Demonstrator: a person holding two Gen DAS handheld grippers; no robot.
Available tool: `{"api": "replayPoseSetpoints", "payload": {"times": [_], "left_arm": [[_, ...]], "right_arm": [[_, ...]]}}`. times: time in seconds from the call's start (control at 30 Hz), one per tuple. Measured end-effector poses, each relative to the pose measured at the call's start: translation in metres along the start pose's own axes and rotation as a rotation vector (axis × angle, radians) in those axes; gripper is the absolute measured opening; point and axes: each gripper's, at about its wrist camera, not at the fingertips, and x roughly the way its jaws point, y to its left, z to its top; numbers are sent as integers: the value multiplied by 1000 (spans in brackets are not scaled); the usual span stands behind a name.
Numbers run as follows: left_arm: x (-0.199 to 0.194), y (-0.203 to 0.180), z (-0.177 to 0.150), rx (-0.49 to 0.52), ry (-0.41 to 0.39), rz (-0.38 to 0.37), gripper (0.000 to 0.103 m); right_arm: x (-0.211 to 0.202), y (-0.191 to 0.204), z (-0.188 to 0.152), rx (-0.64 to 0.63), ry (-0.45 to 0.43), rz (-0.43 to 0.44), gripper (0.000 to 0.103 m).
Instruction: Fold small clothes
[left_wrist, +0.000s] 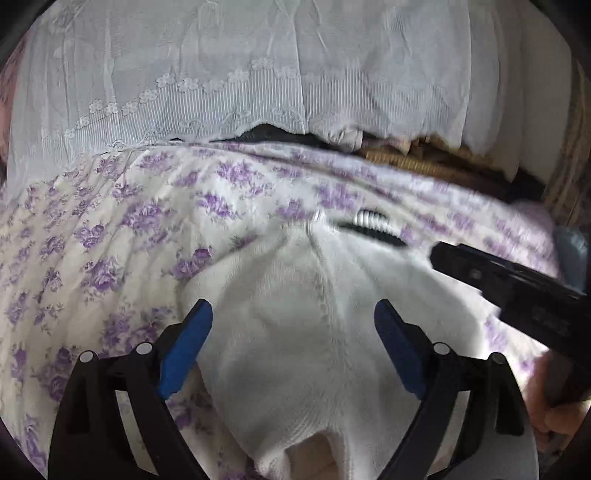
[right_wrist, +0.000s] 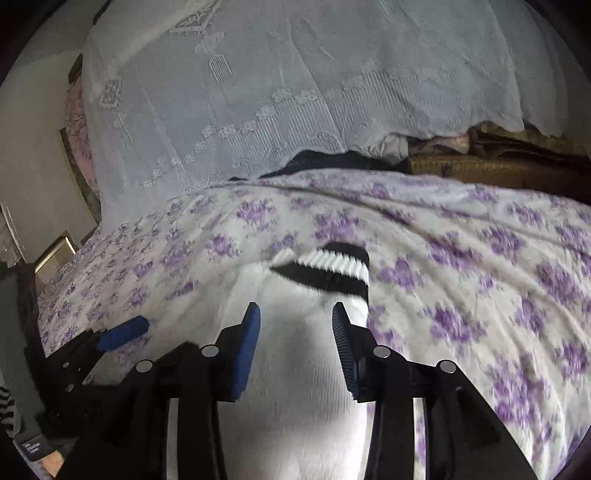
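Right now your left gripper (left_wrist: 293, 314) hovers with its jaws spread wide over the white sock (left_wrist: 295, 332), which lies on the bed's floral bedspread (left_wrist: 92, 240), purple flowers on white. Its blue pads (left_wrist: 188, 343) flank the sock without closing on it. Your right gripper (right_wrist: 295, 314) has its jaws parted more narrowly above the same sock (right_wrist: 295, 387), pointing toward the black-and-white striped cuff (right_wrist: 332, 266) at the far end; whether the pads touch the fabric you cannot tell. In the right wrist view your left gripper (right_wrist: 122, 332) sits at the left edge. A white lace cover (left_wrist: 258, 74) drapes beyond the bedspread.
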Motion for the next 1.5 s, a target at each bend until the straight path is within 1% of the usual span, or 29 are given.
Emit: {"api": "replayPoseSetpoints", "payload": {"times": [0.03,0.07,0.1,0.13,0.17,0.2,0.23,0.3,0.37,0.43,0.53,0.6,0.67,0.7,0.73,0.77,0.8,0.93,1.0,1.03,1.07,1.1,1.17,1.23,1.27,1.3,1.33,1.4,1.5], "left_arm": [[11,-3,-3,13,48,21,89],[23,-6,-6,31,97,44,90],[22,-9,-7,46,87,64,91],[19,-11,-7,54,72,76,91],[15,-14,-8,65,55,86,91],[12,-14,-10,67,44,91,90],[7,-15,-11,68,32,95,90],[-3,-16,-14,64,8,102,90],[-15,-17,-17,58,-21,117,90],[-23,-15,-18,50,-42,113,90],[-33,-15,-22,43,-54,117,90],[-34,-16,-25,45,-45,126,90],[-33,-15,-27,46,-33,145,90],[-31,-15,-29,46,-22,157,90],[-28,-15,-30,46,-3,166,93],[-21,-13,-31,42,37,173,96],[-18,-11,-33,33,52,171,99],[-19,2,-36,-41,90,103,99],[-27,6,-38,-64,84,64,98],[-33,9,-39,-87,83,-9,98],[-35,11,-39,-106,89,-67,98],[-36,14,-38,-129,102,-138,98],[-29,17,-35,-154,134,-234,98],[-11,20,-30,-193,186,-281,98],[3,24,-28,-227,227,-307,98],[14,27,-24,-250,251,-321,98],[21,27,-22,-260,262,-323,98],[32,22,-14,-244,271,-331,98],[44,17,-12,-232,281,-355,98]], "right_arm": [[11,-1,-8,-6,65,-23,55],[18,-3,-16,-18,83,-48,59],[20,-8,-20,1,75,-43,69],[26,-20,-19,64,116,0,69],[27,-29,-18,122,132,42,70],[25,-38,-19,176,128,76,70],[20,-41,-21,191,114,78,70],[9,-35,-23,154,77,39,70],[-6,-25,-26,106,18,-2,70],[-18,-23,-32,100,-23,-11,70],[-29,-28,-37,111,-43,-28,70],[-31,-31,-42,122,-26,-35,70],[-30,-35,-50,139,14,-36,71],[-25,-36,-54,144,52,-28,73],[-19,-36,-56,142,94,-22,79],[-10,-37,-59,143,145,-12,81],[-9,-38,-61,151,151,-3,82],[-12,-40,-64,161,144,15,82],[-18,-41,-66,169,132,27,82],[-22,-43,-66,179,125,41,82],[-25,-44,-66,189,122,57,83],[-27,-47,-65,209,121,85,84],[-25,-53,-60,251,132,122,86],[-17,-64,-53,312,156,180,86],[-12,-69,-50,343,164,203,86],[-5,-74,-46,375,174,223,86],[1,-76,-43,395,182,240,86],[17,-81,-34,420,199,272,86],[43,-77,-24,409,226,298,87]]}}
